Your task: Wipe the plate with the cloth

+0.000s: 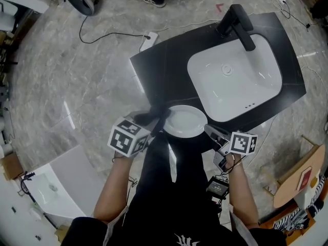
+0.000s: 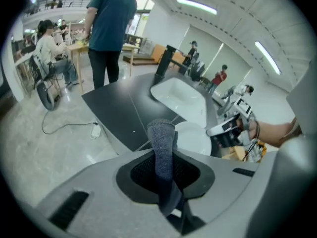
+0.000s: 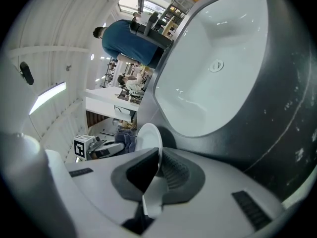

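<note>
I'm in big open lab hall, by look of it: grey marble floor (image 1: 61, 86) with loose cable (image 1: 113, 33), freestanding black surface (image 1: 164, 60) with white sink (image 1: 256, 81), seated person (image 2: 47, 48) at desk (image 2: 79, 46) far left, strip lights (image 2: 198, 6) overhead.

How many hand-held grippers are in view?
2: left hand-held gripper, shut on the cloth, left of the plate; right hand-held gripper, shut on the plate's rim.
</note>
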Demonstrator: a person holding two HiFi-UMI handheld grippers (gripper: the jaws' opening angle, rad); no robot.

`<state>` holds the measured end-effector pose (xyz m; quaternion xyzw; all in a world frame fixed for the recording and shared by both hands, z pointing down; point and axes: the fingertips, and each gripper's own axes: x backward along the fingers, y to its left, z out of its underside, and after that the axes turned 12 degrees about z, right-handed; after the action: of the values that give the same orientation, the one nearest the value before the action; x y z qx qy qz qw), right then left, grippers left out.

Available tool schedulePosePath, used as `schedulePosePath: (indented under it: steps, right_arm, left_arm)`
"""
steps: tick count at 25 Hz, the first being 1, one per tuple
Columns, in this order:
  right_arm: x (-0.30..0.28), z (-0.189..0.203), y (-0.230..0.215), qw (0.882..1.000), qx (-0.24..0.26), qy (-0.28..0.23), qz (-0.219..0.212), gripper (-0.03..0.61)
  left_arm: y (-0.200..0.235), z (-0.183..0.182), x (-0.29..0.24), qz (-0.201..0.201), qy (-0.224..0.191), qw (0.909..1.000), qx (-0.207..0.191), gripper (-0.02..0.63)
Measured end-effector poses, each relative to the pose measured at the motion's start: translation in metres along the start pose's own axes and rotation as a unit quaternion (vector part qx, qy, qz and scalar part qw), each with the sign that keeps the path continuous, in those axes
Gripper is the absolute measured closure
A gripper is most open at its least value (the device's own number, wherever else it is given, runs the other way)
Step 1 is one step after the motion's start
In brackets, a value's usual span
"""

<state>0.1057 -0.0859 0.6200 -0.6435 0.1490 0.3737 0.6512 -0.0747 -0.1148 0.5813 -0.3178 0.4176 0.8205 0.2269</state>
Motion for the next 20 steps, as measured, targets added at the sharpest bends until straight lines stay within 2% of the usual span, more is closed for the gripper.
schedulePosePath:
  steps: [2,4,7,9,11,15,20]
  right_arm:
    - [0.000,-0.001,0.000,1.000,0.003,-0.002,0.002,0.559]
    - [0.000,-0.001,0.000,1.000,0.003,-0.004,0.003,0.560]
    - [0.000,-0.002,0.001,1.000,0.002,-0.009,0.002,0.560]
    - [-0.001,-0.003,0.001,1.000,0.000,-0.011,0.002,0.560]
    - [-0.002,-0.002,0.001,1.000,-0.001,-0.011,0.002,0.560]
    - [-0.002,-0.002,0.001,1.000,0.001,-0.011,0.001,0.559]
    - [-0.001,-0.003,-0.001,1.000,-0.002,-0.011,0.001,0.560]
  left_arm:
    - [-0.019,-0.013,-0.003,0.044,-0.036,0.9981,0.023,0.560]
    - [-0.049,-0.027,-0.020,0.104,-0.056,0.9923,0.038,0.560]
    - [-0.092,-0.042,-0.060,0.181,-0.058,0.9806,0.049,0.560]
    - [-0.106,-0.044,-0.086,0.202,-0.047,0.9770,0.051,0.560]
    - [-0.107,-0.040,-0.104,0.192,-0.022,0.9803,0.039,0.560]
    - [-0.085,-0.025,-0.116,0.124,0.045,0.9911,-0.015,0.560]
    - [-0.054,-0.018,-0.098,0.063,0.072,0.9942,-0.049,0.561]
